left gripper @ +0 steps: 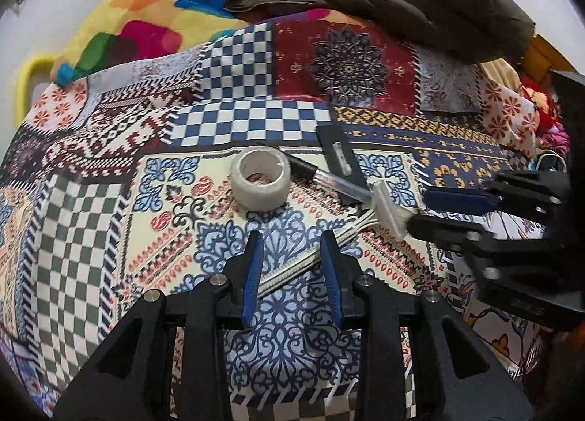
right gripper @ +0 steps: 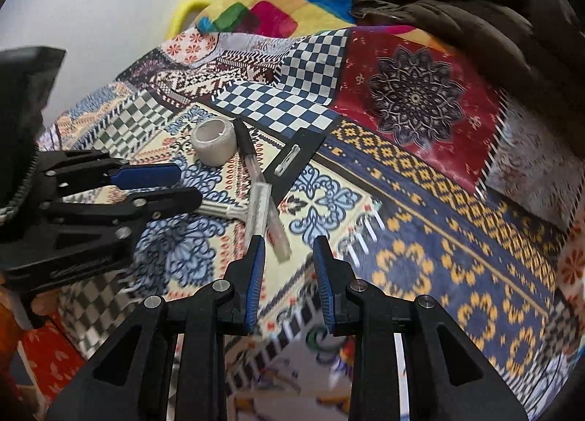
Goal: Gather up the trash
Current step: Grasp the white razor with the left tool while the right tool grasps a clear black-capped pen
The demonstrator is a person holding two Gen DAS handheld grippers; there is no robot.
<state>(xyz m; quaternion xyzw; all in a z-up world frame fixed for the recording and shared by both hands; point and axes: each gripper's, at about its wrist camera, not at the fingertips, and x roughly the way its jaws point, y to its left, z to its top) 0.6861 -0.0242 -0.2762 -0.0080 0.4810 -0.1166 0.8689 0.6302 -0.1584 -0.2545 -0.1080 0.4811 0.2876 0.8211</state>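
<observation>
Left wrist view: left gripper point(left gripper: 292, 249) tilts down, part-open astride the razor point(left gripper: 329, 249); right gripper point(right gripper: 287, 256) part-open, empty.

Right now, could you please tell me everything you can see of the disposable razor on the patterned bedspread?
The disposable razor is pale, whitish plastic, with a ribbed handle and a wide, flat head set crosswise at its end. It lies flat on the patterned bedspread, near the roll of tape. The clear pen lies along its head and seems to touch it. The left gripper hovers with its fingers either side of the handle, not pressing it; the right gripper is close to the head, nothing between its fingers.
</observation>
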